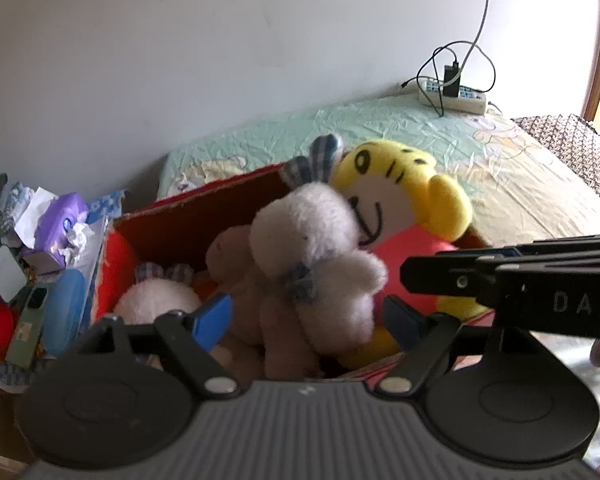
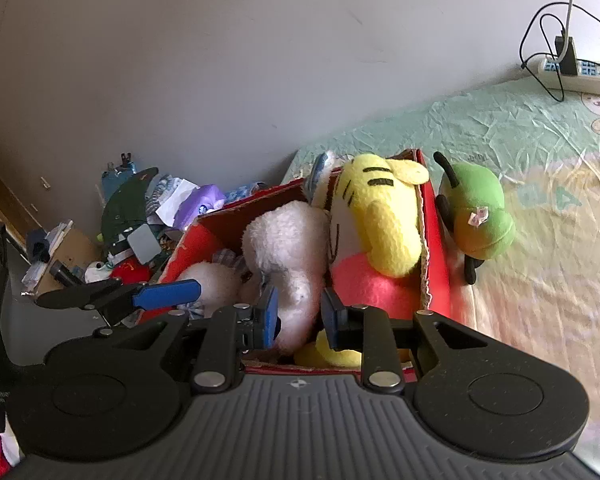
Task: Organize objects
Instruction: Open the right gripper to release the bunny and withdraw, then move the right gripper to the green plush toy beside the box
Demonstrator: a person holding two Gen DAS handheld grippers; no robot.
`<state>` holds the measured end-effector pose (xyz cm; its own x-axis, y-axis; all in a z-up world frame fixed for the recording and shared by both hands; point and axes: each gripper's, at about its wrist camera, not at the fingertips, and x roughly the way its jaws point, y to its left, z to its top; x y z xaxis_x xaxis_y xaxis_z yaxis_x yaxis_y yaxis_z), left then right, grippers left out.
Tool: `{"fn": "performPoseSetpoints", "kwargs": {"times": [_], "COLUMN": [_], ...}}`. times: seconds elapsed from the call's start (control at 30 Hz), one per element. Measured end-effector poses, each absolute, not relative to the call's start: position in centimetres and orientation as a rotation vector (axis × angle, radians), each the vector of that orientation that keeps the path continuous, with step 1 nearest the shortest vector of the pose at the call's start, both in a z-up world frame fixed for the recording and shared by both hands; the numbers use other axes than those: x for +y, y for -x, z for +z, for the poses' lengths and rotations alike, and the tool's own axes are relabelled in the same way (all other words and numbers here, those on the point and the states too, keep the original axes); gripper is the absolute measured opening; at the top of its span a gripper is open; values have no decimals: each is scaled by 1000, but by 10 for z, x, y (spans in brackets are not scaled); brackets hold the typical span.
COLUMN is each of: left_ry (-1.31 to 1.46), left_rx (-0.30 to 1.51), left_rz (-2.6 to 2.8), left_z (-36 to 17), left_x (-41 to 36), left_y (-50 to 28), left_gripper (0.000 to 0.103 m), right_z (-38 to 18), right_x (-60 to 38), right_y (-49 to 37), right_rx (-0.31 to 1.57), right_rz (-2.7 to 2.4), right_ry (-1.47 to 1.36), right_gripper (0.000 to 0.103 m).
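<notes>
1. Left wrist view: the left gripper stands wide at lower centre, its blue pads either side of a white plush rabbit without clearly pressing it; whether they touch cannot be told.
2. The rabbit lies in a red cardboard box at mid-frame, beside a yellow tiger plush and a second white plush at the box's left.
3. Right wrist view: the right gripper is narrowly parted at lower centre, the rabbit's limb between its pads.
4. A green plush lies outside the box, right of centre, on the bed sheet.
5. A power strip sits at upper right.
</notes>
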<state>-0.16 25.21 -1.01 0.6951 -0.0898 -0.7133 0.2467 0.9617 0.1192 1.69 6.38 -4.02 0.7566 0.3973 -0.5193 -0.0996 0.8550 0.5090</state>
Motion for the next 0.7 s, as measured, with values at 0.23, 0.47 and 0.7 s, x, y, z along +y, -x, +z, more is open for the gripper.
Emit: {"fn": "performPoseSetpoints", "kwargs": {"times": [0.23,0.47,0.7], "left_ry": [-202,-192,-163], "left_rx": [741,705,660], "left_rz": [-196,-230,-306], "left_z": [6,20,30], "left_x": [239,214,181], "left_y": [19,31,36], "left_gripper": [85,84,84], "right_z": [-31,-26,-28], "right_x": [52,25,-18], "right_y": [-3,10,14], "right_rx": [634,609,604], "right_rz": [299,305,263], "right_ry": [-469,-499,-528], "right_gripper": [27,27,27]}}
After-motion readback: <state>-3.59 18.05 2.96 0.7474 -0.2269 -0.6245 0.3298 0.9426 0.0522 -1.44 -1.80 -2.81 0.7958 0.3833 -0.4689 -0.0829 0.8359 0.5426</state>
